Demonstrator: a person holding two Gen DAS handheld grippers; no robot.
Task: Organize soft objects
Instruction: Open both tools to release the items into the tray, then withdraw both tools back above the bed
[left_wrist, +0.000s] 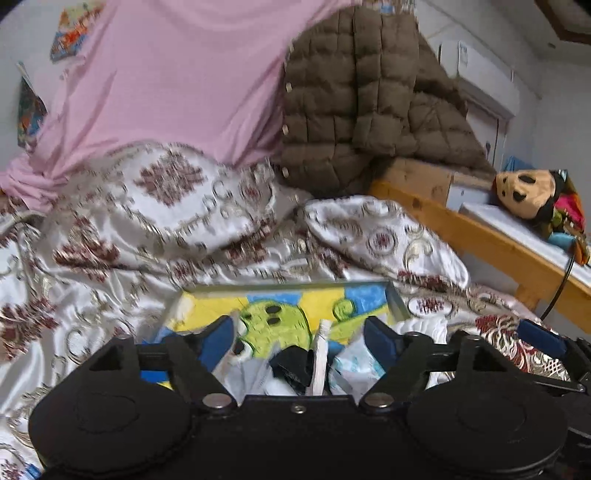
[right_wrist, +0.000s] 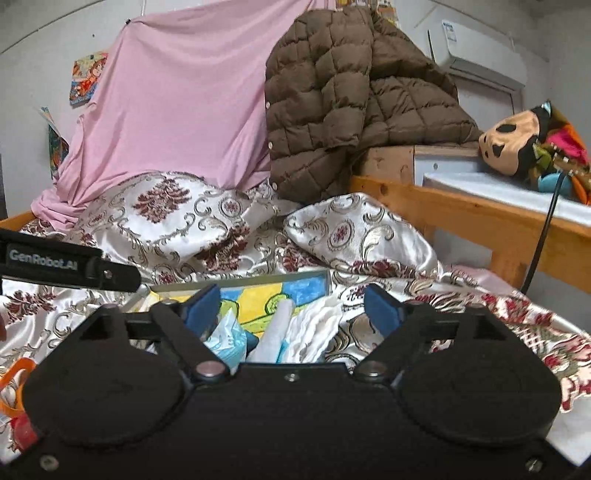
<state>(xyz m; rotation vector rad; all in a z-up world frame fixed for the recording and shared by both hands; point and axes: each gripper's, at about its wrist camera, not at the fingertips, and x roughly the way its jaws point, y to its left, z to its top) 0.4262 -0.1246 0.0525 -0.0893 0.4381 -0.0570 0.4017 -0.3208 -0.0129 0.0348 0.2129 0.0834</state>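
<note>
A shallow box (left_wrist: 288, 288) with a yellow, blue and green cartoon picture lies on the patterned satin quilt (left_wrist: 110, 236). In it are a black cloth (left_wrist: 291, 365), a white and pale blue packet (left_wrist: 354, 365) and a white strip (left_wrist: 320, 350). My left gripper (left_wrist: 301, 332) hovers open over these, with nothing pressed between its blue pads. In the right wrist view the box (right_wrist: 258, 278) holds a pale blue packet (right_wrist: 229, 341), a white roll (right_wrist: 277, 325) and a white ruffled cloth (right_wrist: 314, 330). My right gripper (right_wrist: 291, 304) is open above them, holding nothing.
A pink sheet (right_wrist: 177, 110) and a brown quilted jacket (right_wrist: 332, 103) hang behind the bed. A wooden shelf (right_wrist: 480, 218) on the right carries a plush toy (right_wrist: 513, 147) and a black cable (right_wrist: 543, 236). An orange loop (right_wrist: 14, 387) lies at the lower left.
</note>
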